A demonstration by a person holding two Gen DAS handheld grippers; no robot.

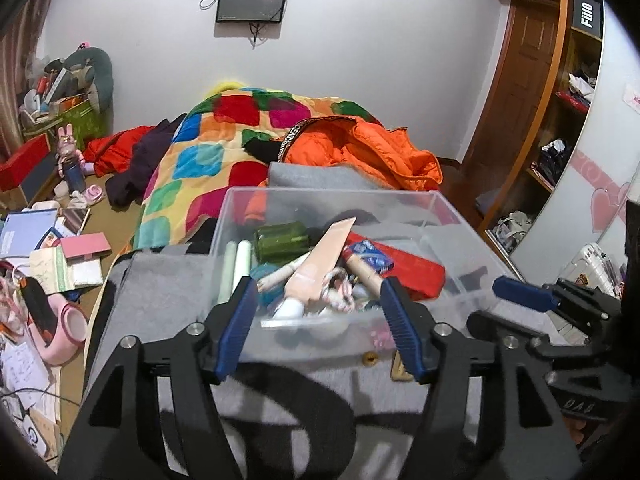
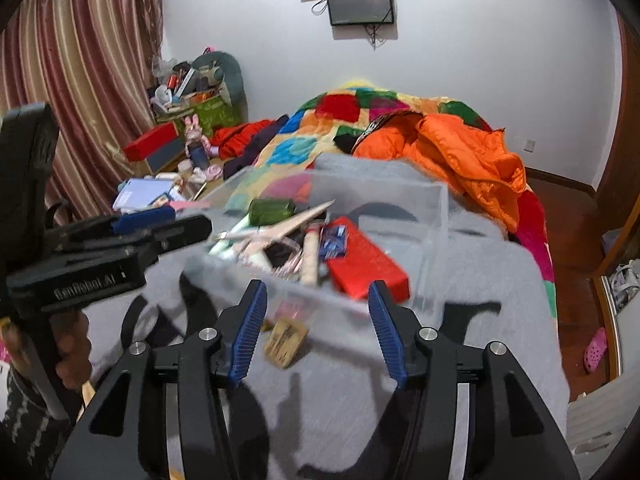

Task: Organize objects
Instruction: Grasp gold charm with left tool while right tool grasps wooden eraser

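Note:
A clear plastic box (image 1: 452,224) stands on a grey blanket (image 1: 160,296) on the bed. It holds a red case (image 1: 412,268), a green pouch (image 1: 280,240), a beige tube (image 1: 320,264), pale sticks (image 1: 236,264) and other small items. My left gripper (image 1: 320,300) is open and empty, just in front of the box's near wall. My right gripper (image 2: 316,304) is open and empty, also in front of the box (image 2: 436,216); it shows at the right of the left wrist view (image 1: 524,292). The red case (image 2: 364,264) and green pouch (image 2: 272,210) show in the right wrist view.
A tan tag (image 2: 286,340) lies on the blanket (image 2: 500,300) before the box. An orange jacket (image 1: 368,148) and patchwork quilt (image 1: 200,152) lie behind. Books and clutter (image 1: 52,248) cover the floor at left. A wardrobe (image 1: 552,120) stands at right.

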